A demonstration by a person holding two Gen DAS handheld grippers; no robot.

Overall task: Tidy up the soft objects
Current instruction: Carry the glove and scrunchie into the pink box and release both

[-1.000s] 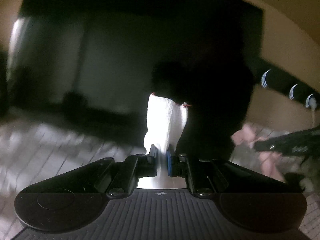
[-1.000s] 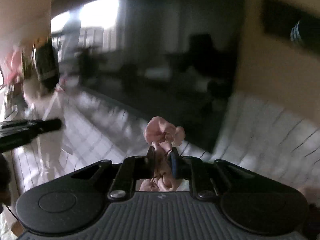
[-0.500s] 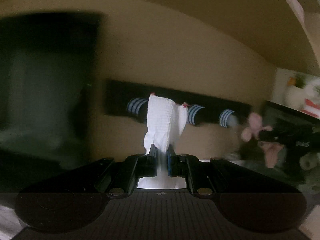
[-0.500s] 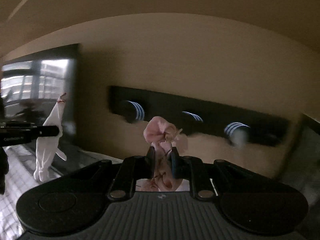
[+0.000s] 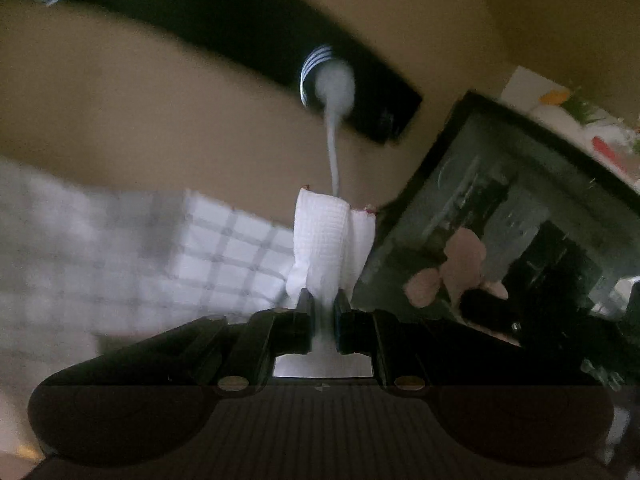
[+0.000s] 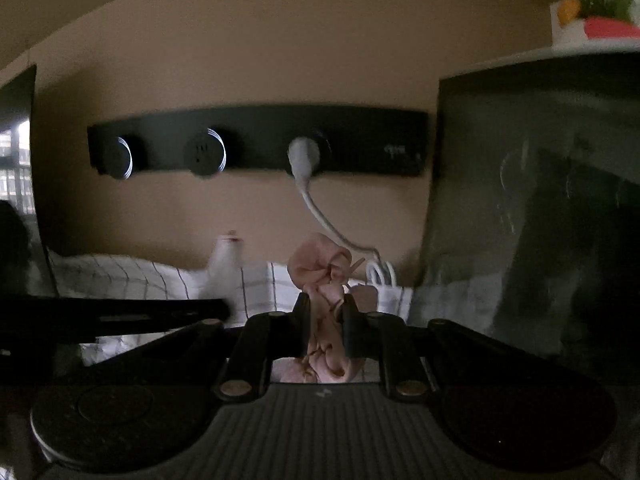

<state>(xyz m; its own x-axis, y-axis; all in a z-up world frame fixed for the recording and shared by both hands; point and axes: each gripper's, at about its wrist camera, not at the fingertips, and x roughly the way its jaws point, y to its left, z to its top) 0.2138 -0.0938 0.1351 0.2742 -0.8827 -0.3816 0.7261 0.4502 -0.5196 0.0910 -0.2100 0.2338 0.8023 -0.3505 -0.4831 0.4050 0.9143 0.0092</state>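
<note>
The left gripper has a folded white cloth between its pads, and its jaws are just starting to part; the cloth is not yet free of them. The right gripper is clamped tight on a bunched pink cloth.

A second ago both cameras faced a dark screen and a pale checked surface. Half a second ago they had swung to the tan wall. Now the black socket strip sits square in the right wrist view and tilts across the top of the left wrist view, and a dark glass-fronted appliance has come in on the right of both. The grip on each cloth looks the same as before.

The white cloth stands up from the jaws, its long axis running away from the camera, with red stitching at the far end. The pink cloth is a crumpled knot with no clear axis; part of it hangs back behind the jaws.

Beyond the cloths lies a white checked sheet. A grey plug sits in the strip, its cable dropping to a coil behind the pink cloth. The left wrist view is blurred, the glass is too dark to see into, and the items on top of the appliance are cut off at the edge.
</note>
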